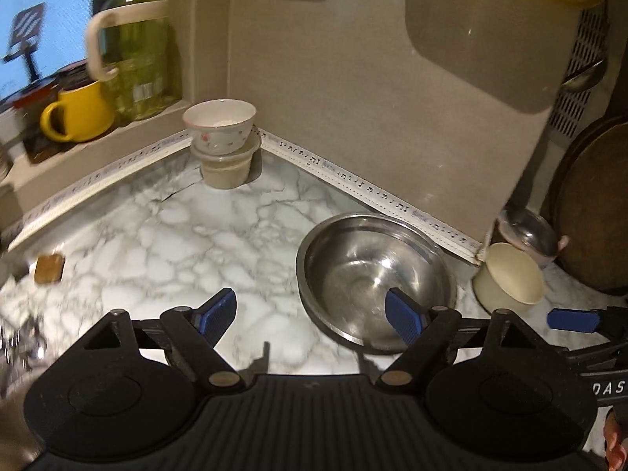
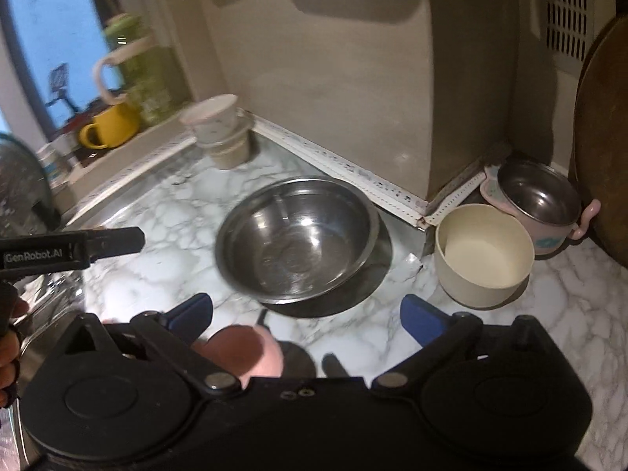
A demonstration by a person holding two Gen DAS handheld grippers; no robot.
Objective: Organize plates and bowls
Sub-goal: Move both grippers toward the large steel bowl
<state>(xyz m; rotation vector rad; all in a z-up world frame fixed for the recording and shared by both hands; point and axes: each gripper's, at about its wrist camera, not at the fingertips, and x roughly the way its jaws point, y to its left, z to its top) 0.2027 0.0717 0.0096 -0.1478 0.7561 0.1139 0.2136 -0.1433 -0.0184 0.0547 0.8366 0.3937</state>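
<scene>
The left gripper (image 1: 314,316) is held wide open above the marble counter (image 1: 188,243), with nothing between its blue pads (image 1: 218,314). The steel bowl (image 1: 373,274) is seen ahead and to the right of this claw, its near rim overlapped by the right pad in the left wrist view; whether the pad touches the bowl cannot be told. Far ahead, in the corner, a flowered bowl (image 1: 219,127) is stacked on beige cups (image 1: 227,168). To the right of the steel bowl, a cream bowl (image 1: 510,274) is set near a small steel pot with pink handles (image 1: 528,235).

The right gripper (image 2: 306,314) is likewise spread wide and empty. The steel bowl (image 2: 298,239) is placed straight ahead of it, and the cream bowl (image 2: 482,251) ahead to its right, with the pink-handled pot (image 2: 539,204) just behind. A pinkish object (image 2: 243,353) is partly hidden under its left finger.
</scene>
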